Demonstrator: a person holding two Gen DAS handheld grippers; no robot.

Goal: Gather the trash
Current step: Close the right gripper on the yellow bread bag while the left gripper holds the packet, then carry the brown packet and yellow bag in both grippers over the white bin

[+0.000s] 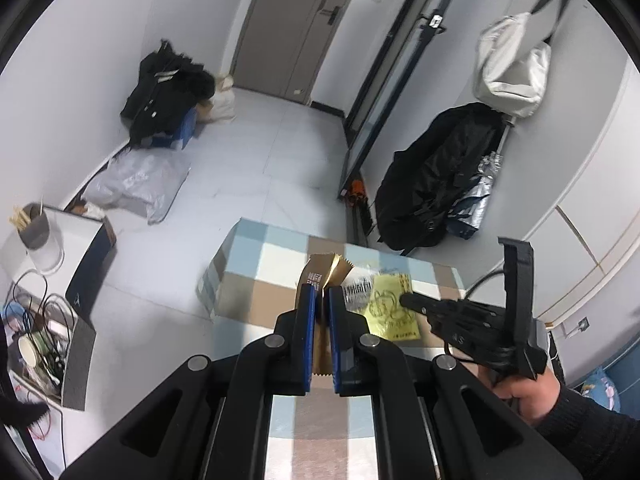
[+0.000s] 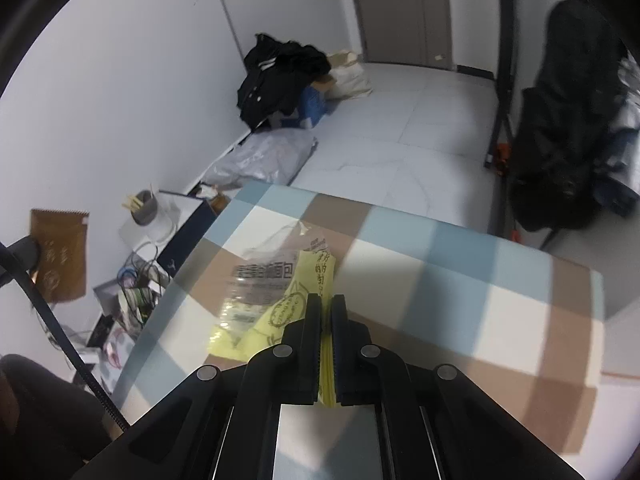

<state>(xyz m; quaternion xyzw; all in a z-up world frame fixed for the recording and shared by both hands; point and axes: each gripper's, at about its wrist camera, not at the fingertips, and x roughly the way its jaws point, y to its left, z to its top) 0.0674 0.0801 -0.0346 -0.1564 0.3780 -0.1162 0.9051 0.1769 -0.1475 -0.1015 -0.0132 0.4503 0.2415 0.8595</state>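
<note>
My left gripper (image 1: 322, 292) is shut on a brown-gold wrapper (image 1: 322, 272) and holds it above the checkered table (image 1: 256, 252). The same wrapper shows at the left edge of the right wrist view (image 2: 60, 256), lifted off the table. My right gripper (image 2: 327, 300) is shut on a yellow printed wrapper (image 2: 280, 312) that lies on the checkered table (image 2: 460, 280), next to a clear plastic bag with dark print (image 2: 260, 276). In the left wrist view the right gripper (image 1: 404, 300) rests on the yellow wrapper (image 1: 394, 312), held by a hand (image 1: 528, 396).
Left of the table on the floor stand a white cup with sticks (image 1: 38, 236), a dark box (image 1: 90, 268) and a bin of cables and scraps (image 1: 44, 344). Black clothes (image 1: 164, 96), a grey plastic bag (image 1: 136, 184) and a black backpack (image 1: 432, 176) lie further off.
</note>
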